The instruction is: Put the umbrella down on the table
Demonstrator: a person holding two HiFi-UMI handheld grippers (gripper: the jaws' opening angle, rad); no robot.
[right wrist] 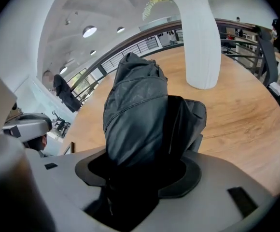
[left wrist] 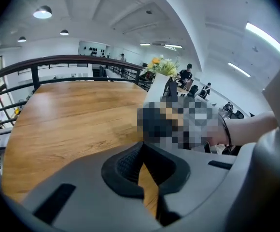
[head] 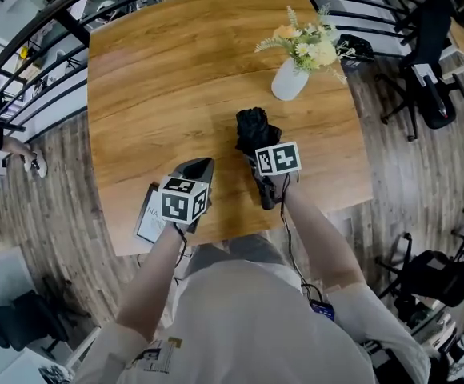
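A black folded umbrella [head: 254, 126] pokes forward out of my right gripper [head: 253, 147], over the near middle of the wooden table [head: 152, 78]. In the right gripper view the umbrella [right wrist: 135, 115] fills the space between the jaws of that gripper [right wrist: 140, 173], which is shut on it, its canopy end pointing at the table [right wrist: 246, 120]. My left gripper [head: 199, 167] hovers to the left by the near edge. In the left gripper view that gripper [left wrist: 142, 166] has its fingertips together with nothing between them, the table [left wrist: 67, 120] below.
A white vase [head: 290, 80] of flowers stands at the table's far right, just beyond the umbrella; the same vase [right wrist: 200, 42] looms close in the right gripper view. A booklet [head: 148, 214] lies at the near left edge. Black railing [head: 48, 62] and office chairs [head: 432, 54] surround the table.
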